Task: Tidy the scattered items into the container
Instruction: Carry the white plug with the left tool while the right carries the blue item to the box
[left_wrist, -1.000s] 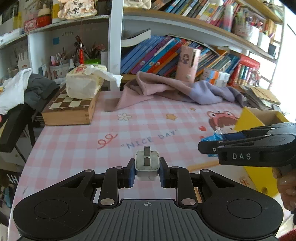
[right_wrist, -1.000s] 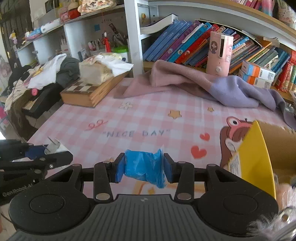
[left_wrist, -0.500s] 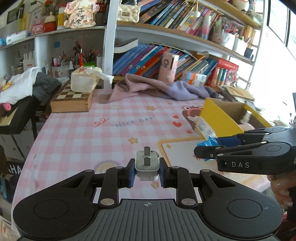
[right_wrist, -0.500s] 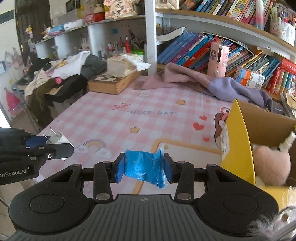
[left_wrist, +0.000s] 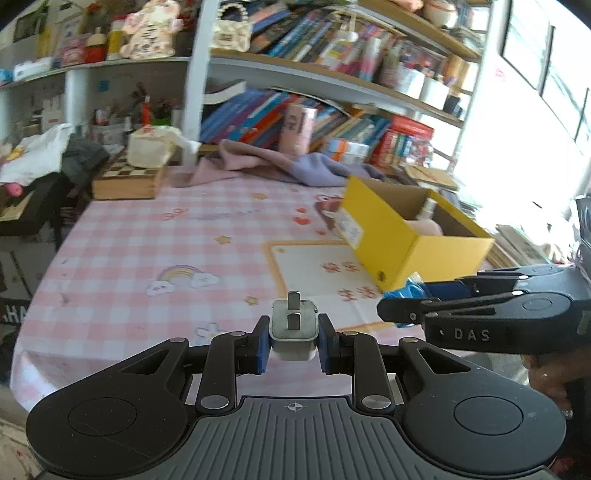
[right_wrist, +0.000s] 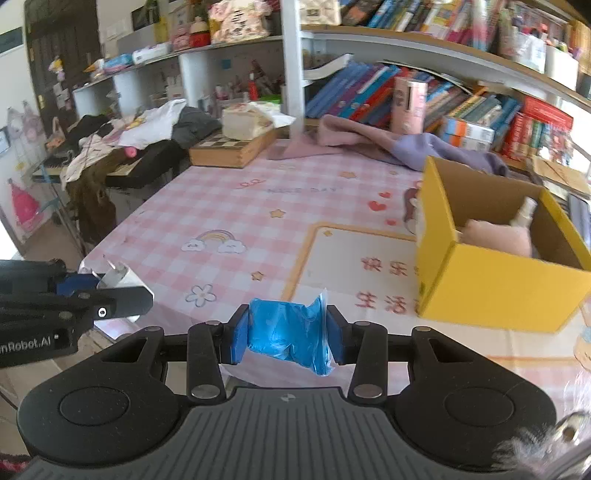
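So you're carrying two things at once here: your left gripper is clamping a white plug, prongs pointing forward, and your right gripper is pinching a crumpled blue bag. Both are hanging in the air over the near edge of the table, nothing is resting on it. The yellow box is sitting ahead and to the right of the right gripper, open top facing up, with a pink plush and a small bottle already lying inside. From the left gripper it's further off, ahead-right, beyond the right gripper. Looks like you're in the transport step, drop-off not yet done. I'd say next you're needing to bring the right one up over the box rim before opening, then swing the left across after it so the two don't bump. Watch the bag, it's floppy and might cling to a pad.
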